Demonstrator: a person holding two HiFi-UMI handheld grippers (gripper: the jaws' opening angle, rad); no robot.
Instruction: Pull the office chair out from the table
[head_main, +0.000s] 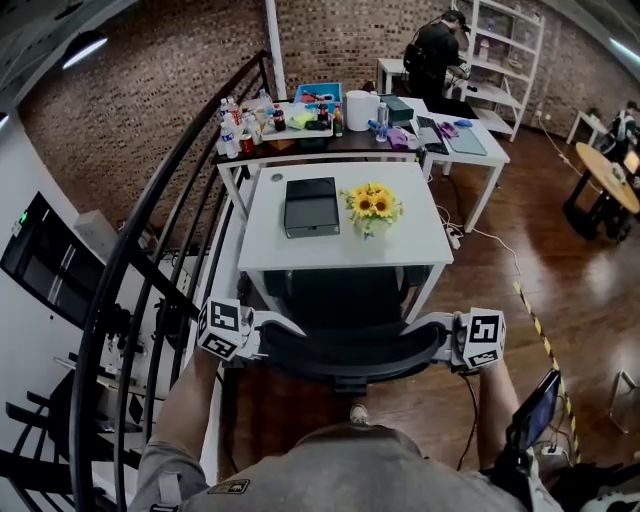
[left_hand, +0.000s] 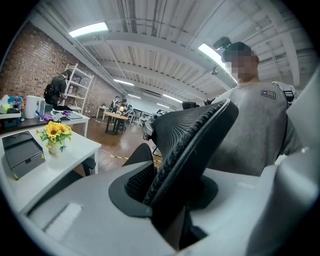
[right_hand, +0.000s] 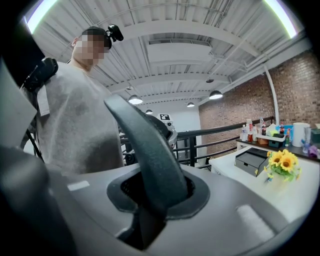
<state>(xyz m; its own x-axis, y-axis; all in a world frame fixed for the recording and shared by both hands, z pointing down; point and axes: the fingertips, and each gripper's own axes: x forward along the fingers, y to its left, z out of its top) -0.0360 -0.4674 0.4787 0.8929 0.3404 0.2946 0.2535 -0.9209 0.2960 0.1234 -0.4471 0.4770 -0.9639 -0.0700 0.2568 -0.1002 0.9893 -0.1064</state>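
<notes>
Fingers of the left gripper and the right gripper pinch the office chair at nine and three o'clock of its backrest. Its seat reaches under the white table at twelve. In the left gripper view the jaws clamp narrowly on the backrest's mesh edge. In the right gripper view they clamp on its smooth rim, apparently firmly.

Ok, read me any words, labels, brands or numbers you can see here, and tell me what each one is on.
No text can be read in any view.
Labels on the bottles: too small to read.
Patch on the person's shirt: too blurred to read.
Marker cubes: black-and-white square patterns only, no letters or numbers.
</notes>
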